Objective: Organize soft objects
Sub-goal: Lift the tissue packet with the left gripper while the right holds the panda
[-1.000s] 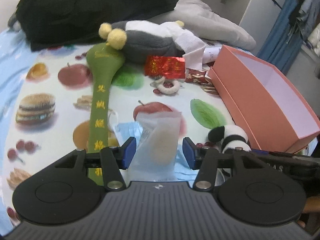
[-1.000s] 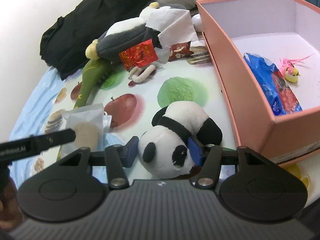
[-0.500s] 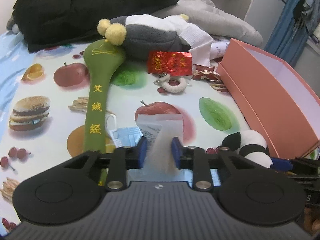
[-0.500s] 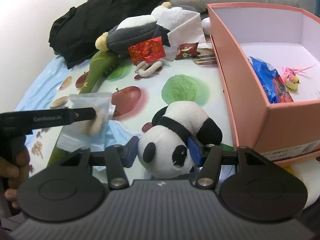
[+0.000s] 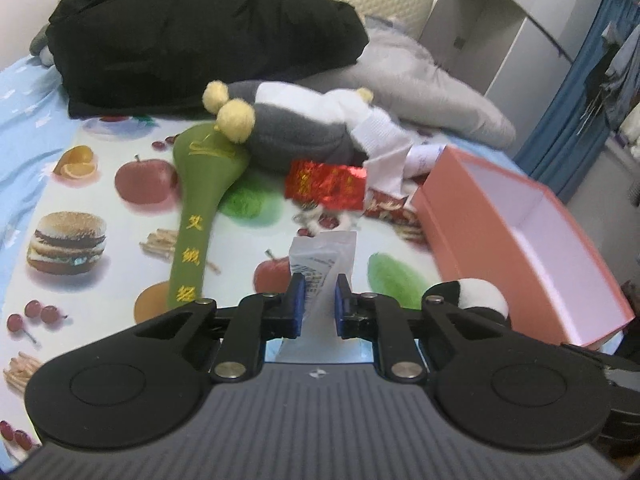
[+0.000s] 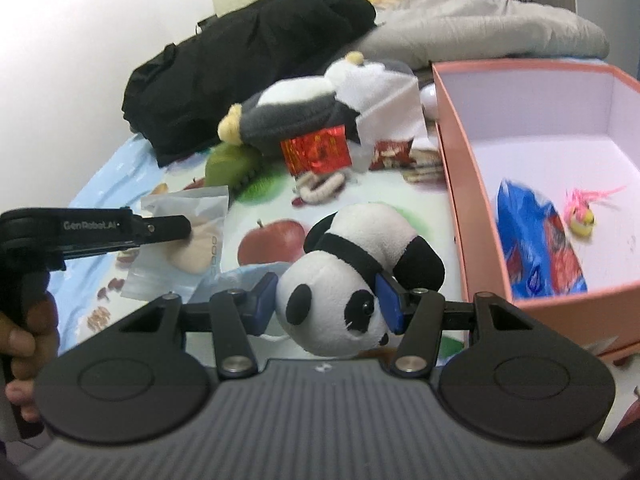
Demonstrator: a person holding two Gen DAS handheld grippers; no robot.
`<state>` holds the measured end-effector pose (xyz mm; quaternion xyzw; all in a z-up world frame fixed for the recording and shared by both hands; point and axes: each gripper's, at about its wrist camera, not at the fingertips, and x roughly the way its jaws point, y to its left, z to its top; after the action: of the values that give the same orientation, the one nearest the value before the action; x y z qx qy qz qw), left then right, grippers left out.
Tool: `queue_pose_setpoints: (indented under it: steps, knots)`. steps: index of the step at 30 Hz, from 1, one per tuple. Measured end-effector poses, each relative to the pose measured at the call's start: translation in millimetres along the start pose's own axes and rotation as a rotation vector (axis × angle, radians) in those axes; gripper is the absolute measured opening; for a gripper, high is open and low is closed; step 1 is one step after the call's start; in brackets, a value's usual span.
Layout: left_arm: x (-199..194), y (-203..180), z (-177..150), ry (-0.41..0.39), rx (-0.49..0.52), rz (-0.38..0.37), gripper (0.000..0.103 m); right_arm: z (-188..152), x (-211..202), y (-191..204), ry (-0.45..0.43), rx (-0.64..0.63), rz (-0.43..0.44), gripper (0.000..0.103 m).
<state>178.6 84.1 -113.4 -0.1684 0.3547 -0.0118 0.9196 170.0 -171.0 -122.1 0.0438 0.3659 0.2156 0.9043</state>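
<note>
As the jaws of the left gripper (image 5: 317, 300) are closing, a clear plastic pouch (image 5: 322, 264) is pinched upright between its blue pads in the left wrist view, lifted clear of the fruit-printed sheet (image 5: 100, 208). Beyond it a green padded mallet with yellow characters (image 5: 198, 208) is laid lengthwise, its head against a grey and white plush toy (image 5: 296, 128) with yellow pom-poms. A red foil packet (image 5: 326, 178) is propped just in front of that toy. A black garment (image 5: 192, 36) is piled at the back, and a pink cardboard box (image 5: 520, 240) is seen to the right.

In the right wrist view, a plush panda (image 6: 352, 276) is gripped at the head between the pads of the right gripper (image 6: 326, 304), just beside the near corner of the pink box (image 6: 460, 168). A blue snack bag (image 6: 536, 248) and a small pink-feathered toy bird (image 6: 582, 216) are seen lying inside the box. At the left the other gripper (image 6: 120, 228) is held by a hand (image 6: 24, 320), with the pouch (image 6: 188, 236) clamped at its tip.
</note>
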Motion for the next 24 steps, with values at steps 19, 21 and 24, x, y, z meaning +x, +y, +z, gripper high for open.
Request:
queue_pose_setpoints:
  steps: [19,21,24]
  knots:
    - [18.4,23.1,-20.8,0.052,-0.117,0.015,0.016,-1.8,39.7,23.3,0.107,-0.102,0.094,0.056]
    - [19.6,23.3,-21.2,0.056,-0.113,0.019,0.015,-13.2,48.6,25.8,0.138,-0.129,0.085,0.056]
    - [19.2,22.3,-20.5,0.054,-0.116,0.014,0.014,-25.7,53.9,31.1,0.149,-0.187,0.071,0.056]
